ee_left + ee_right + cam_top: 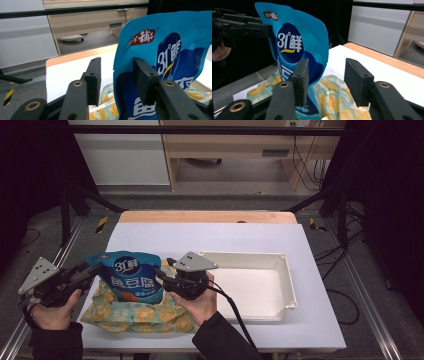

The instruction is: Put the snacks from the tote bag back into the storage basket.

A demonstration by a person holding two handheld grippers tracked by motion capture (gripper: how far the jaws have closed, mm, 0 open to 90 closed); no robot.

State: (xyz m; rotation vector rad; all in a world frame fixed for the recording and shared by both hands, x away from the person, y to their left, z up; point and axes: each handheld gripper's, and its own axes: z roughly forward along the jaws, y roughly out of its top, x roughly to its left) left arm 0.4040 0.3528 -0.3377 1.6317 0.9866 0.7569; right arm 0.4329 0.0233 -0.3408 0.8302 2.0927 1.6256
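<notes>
A blue snack pouch [131,277] stands upright on a flat yellow fruit-print bag [135,312] at the table's front left. My left gripper [92,270] is at the pouch's left edge and my right gripper [162,275] at its right edge. In the left gripper view the pouch [170,50] has its edge inside the left gripper [116,75], against one jaw with a clear gap to the other. In the right gripper view the pouch [297,40] reaches partway into the right gripper [325,75], and open space separates it from the far jaw.
A white rectangular tray [250,254] sits just right of the right hand, nothing in it. The white mat covers the table, with its wooden edge [207,216] at the back. Metal frame rails run along both sides.
</notes>
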